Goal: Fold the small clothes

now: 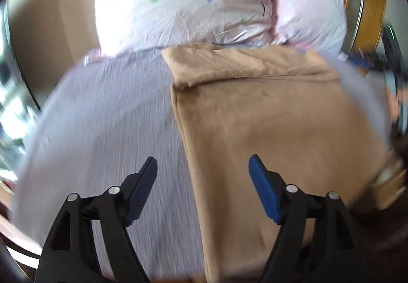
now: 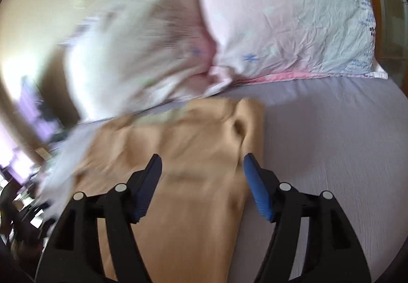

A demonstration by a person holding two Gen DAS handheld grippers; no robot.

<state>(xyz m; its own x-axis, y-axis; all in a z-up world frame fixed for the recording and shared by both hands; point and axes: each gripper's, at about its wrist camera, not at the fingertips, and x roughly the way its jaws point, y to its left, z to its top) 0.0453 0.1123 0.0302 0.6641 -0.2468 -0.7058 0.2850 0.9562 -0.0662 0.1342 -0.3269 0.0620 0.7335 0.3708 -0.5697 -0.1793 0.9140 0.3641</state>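
Note:
A tan garment point(image 1: 267, 114) lies flat on the lilac bed sheet point(image 1: 109, 117), its far end folded over into a flap. My left gripper point(image 1: 202, 163) is open and empty, hovering over the garment's left edge. In the right wrist view the same tan garment point(image 2: 188, 155) lies under my right gripper point(image 2: 202, 160), which is open and empty above the garment's right part, with a rumpled fold near its far right corner. Both views are motion-blurred.
Two pale pink patterned pillows point(image 1: 178, 0) point(image 2: 288, 17) lie at the head of the bed, just beyond the garment. A wooden bed frame point(image 1: 372, 2) rises at the far right. The lilac sheet point(image 2: 331, 142) extends to the right of the garment.

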